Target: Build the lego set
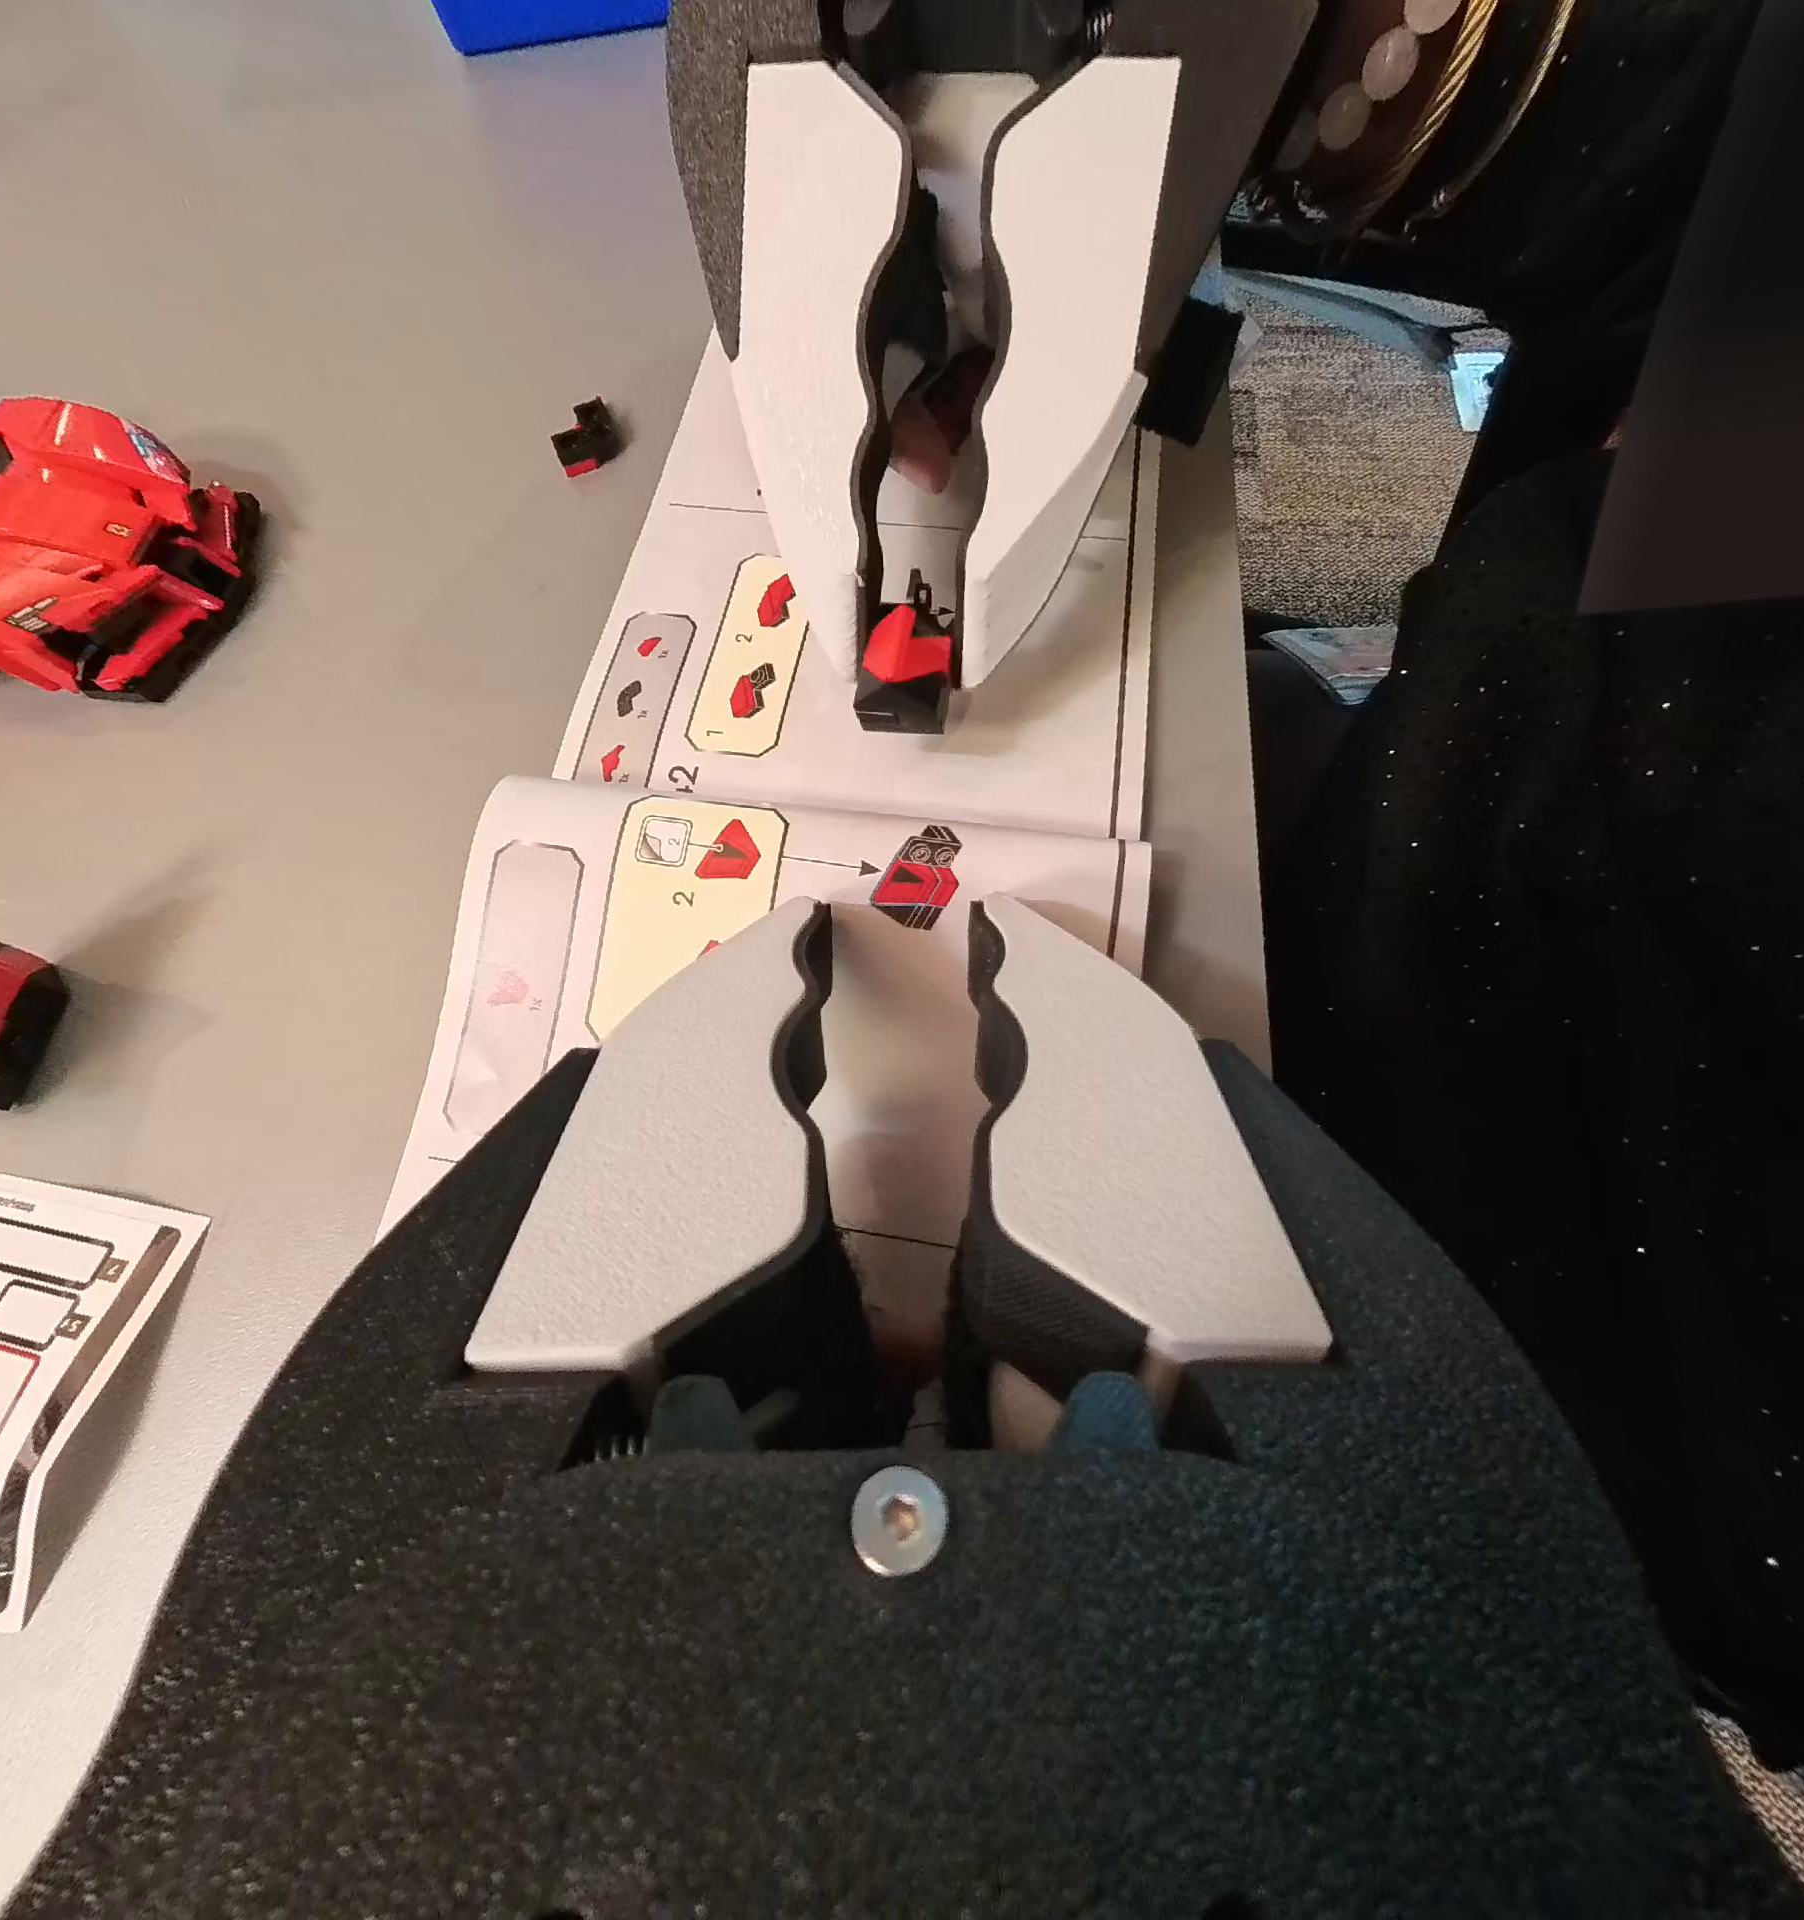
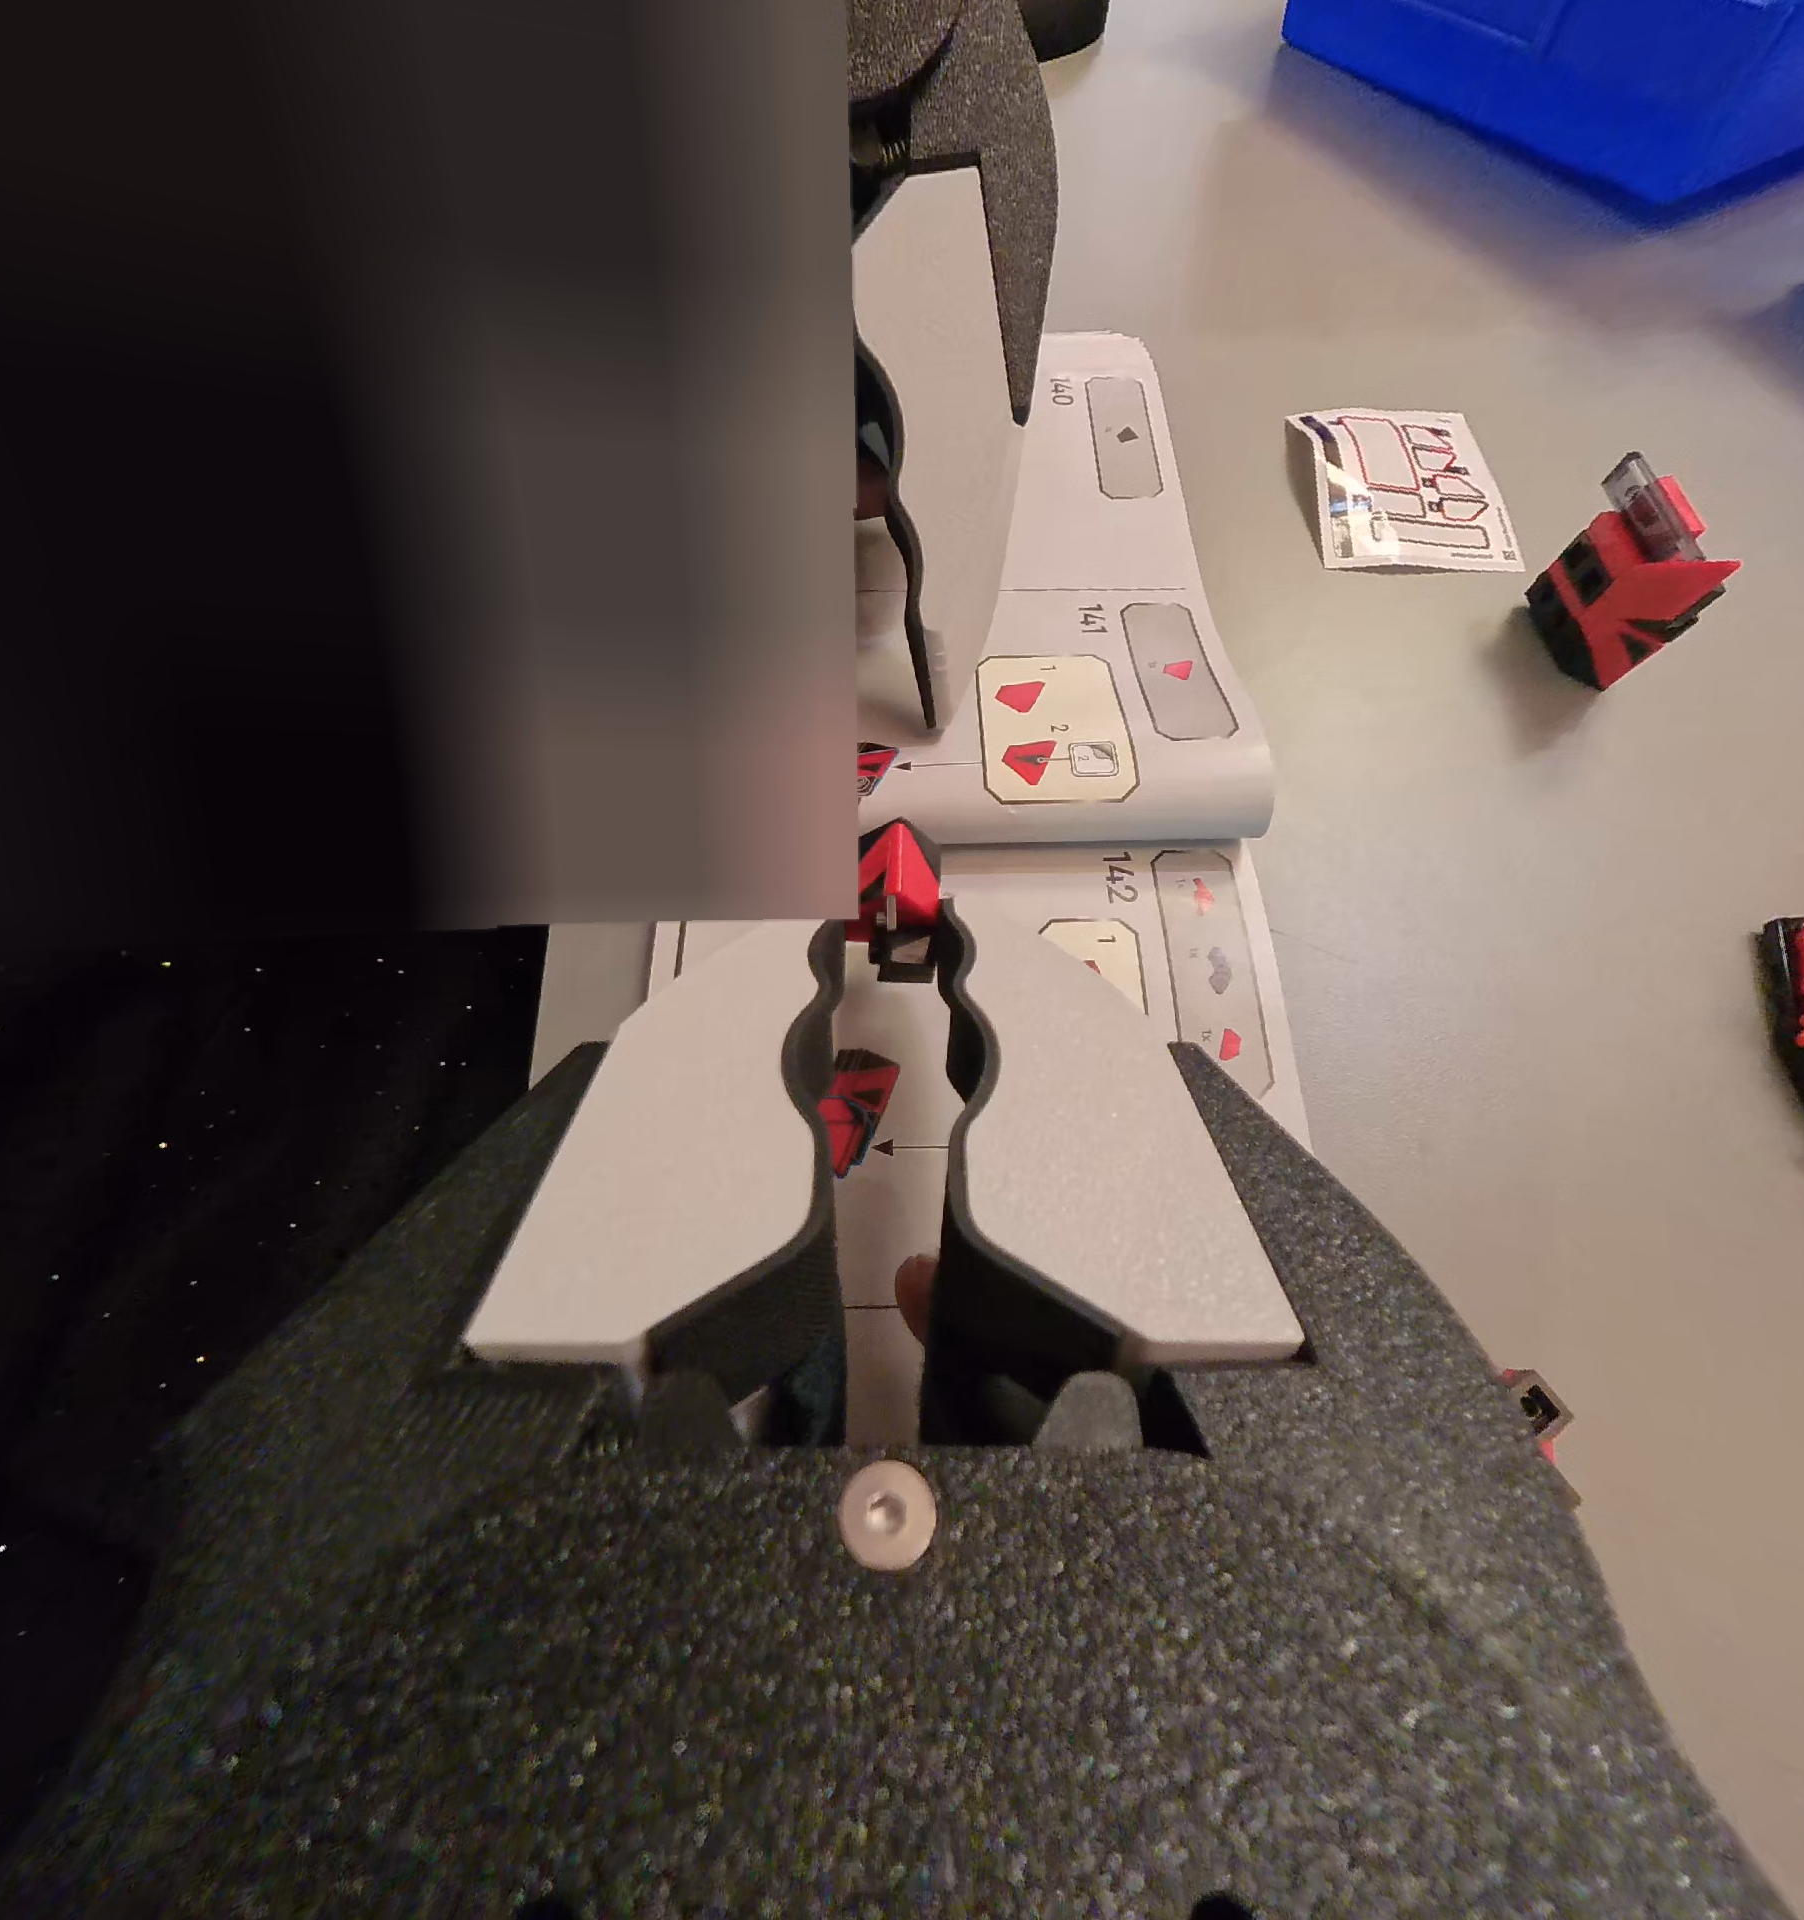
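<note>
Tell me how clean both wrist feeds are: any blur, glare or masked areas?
Left wrist view: sharp on the right gripper and its red and black piece; strong wide-angle bending of the instruction booklet. Right wrist view: a blurred privacy patch covers the upper left; the sticker sheet shows slight glare.

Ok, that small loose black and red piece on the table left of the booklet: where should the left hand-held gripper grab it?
Probably from straight above, closing on its two flat outer sides. The piece sits low on the table, apart from the booklet, and looks L-shaped, so avoid the notched corner. The left hand-held gripper is open and empty.
</note>
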`<state>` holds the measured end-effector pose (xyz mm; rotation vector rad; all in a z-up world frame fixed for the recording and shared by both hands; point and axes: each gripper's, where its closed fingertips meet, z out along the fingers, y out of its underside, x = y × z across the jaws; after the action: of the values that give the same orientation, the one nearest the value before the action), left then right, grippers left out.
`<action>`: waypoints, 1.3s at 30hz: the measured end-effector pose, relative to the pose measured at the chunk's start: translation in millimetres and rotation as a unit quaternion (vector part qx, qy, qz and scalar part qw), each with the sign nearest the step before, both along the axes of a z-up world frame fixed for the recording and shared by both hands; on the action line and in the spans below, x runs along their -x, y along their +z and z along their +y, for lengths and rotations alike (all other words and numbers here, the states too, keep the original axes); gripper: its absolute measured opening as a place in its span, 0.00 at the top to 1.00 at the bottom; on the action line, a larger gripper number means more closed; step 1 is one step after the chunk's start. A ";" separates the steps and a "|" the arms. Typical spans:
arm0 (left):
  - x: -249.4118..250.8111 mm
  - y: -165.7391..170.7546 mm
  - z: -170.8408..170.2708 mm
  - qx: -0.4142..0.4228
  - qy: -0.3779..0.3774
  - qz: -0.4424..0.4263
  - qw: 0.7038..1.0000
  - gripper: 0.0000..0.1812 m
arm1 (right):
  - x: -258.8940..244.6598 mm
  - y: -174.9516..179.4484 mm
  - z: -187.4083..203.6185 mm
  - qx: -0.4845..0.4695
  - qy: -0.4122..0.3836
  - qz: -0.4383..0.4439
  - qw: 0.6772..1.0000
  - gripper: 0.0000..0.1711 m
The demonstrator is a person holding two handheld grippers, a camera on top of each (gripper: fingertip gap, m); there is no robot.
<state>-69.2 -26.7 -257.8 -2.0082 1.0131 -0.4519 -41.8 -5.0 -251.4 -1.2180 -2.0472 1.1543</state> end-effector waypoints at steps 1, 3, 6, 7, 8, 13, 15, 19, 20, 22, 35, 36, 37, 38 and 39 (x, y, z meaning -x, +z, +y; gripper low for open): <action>0.0 -0.1 -0.1 0.000 0.000 0.000 1.000 0.86 | 0.1 -0.2 0.1 0.000 0.000 -0.001 1.000 0.90; 0.0 -0.1 0.0 0.000 0.000 0.000 1.000 0.86 | 0.1 -0.7 -0.1 -0.001 0.000 -0.002 1.000 0.90; 0.0 -0.1 0.0 0.000 0.000 0.000 1.000 0.86 | 0.0 1.8 0.4 0.001 -0.001 0.007 1.000 0.90; 0.0 -0.1 0.0 0.001 0.000 -0.001 1.000 0.86 | -0.6 6.2 0.9 0.004 -0.003 0.022 1.000 0.90; 0.1 -0.1 0.1 0.002 0.001 -0.001 1.000 0.86 | -2.5 12.9 0.0 0.010 0.001 0.046 0.999 0.90; 0.0 -0.3 0.2 0.003 0.001 -0.002 1.000 0.86 | -26.5 22.7 16.8 -0.013 -0.033 0.035 0.999 0.90; -0.1 -0.5 0.2 0.002 0.001 0.001 1.000 0.86 | -36.8 21.3 21.5 -0.013 -0.041 0.024 0.999 0.90; -0.1 -0.7 0.2 0.004 0.000 0.000 1.000 0.86 | -47.9 21.4 26.0 0.000 -0.051 0.014 0.999 0.90; -0.1 -0.5 0.2 0.005 0.000 -0.002 1.000 0.86 | -49.4 20.5 26.7 -0.003 -0.052 0.009 0.999 0.90; 0.1 -0.1 0.5 0.012 0.001 -0.008 1.000 0.85 | -51.5 18.6 27.9 -0.010 -0.053 -0.005 0.999 0.90; -30.2 18.4 11.7 -0.028 -0.047 0.063 0.996 0.85 | -53.1 0.5 24.3 -0.007 -0.046 -0.070 0.996 0.90; -28.2 12.4 13.0 -0.017 -0.044 0.075 0.996 0.87 | -53.1 -1.6 24.9 -0.002 -0.048 -0.076 0.996 0.90; -24.4 6.1 14.4 -0.005 -0.037 0.085 0.996 0.89 | -52.9 -2.6 25.6 0.000 -0.051 -0.080 0.996 0.90; -20.6 0.9 15.3 0.006 -0.028 0.092 0.995 0.89 | -52.5 -2.9 26.2 0.001 -0.052 -0.082 0.995 0.90; -18.8 -1.5 15.5 0.012 -0.024 0.091 0.995 0.89 | -52.2 -3.3 26.5 0.001 -0.053 -0.083 0.995 0.90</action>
<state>-50.3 -11.3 -259.4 -2.0787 1.1736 -0.3110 10.5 21.5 -254.7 -1.4477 -2.0723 1.0379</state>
